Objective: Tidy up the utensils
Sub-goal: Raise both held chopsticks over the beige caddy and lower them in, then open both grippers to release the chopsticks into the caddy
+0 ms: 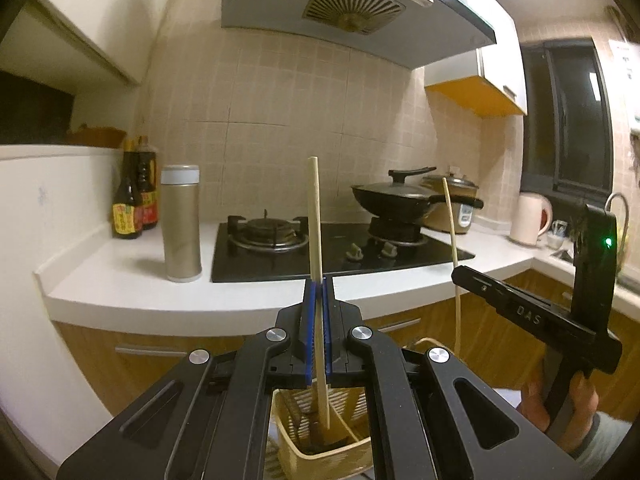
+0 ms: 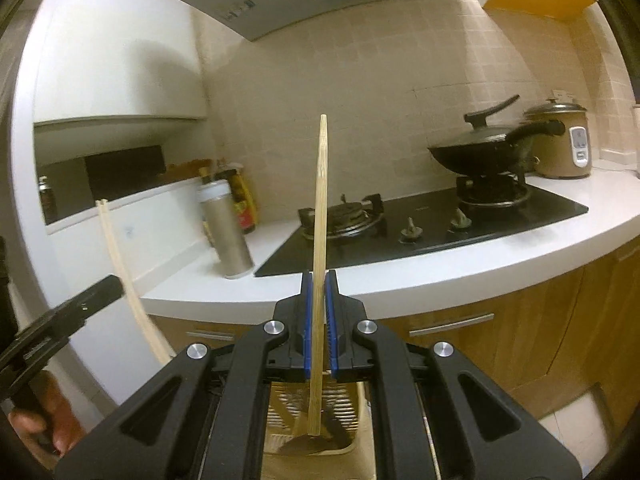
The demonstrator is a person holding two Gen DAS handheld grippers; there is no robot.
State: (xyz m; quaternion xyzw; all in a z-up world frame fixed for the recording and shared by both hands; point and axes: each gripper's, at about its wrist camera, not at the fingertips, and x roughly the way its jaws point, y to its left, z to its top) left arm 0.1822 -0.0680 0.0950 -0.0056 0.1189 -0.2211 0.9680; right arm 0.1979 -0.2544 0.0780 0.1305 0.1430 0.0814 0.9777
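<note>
The basket [image 1: 304, 456] base is cut off below both views.

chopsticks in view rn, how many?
3. A pair in the left tool, a single chopstick in the right tool. More may be hidden in the basket below.

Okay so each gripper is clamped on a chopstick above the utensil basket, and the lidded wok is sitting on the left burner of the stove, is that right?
Not quite. The lidded wok sits on the stove's right burner; the left burner is bare, as the left wrist view shows. The rest holds: the left gripper and right gripper each clamp a chopstick above the utensil basket.
</note>
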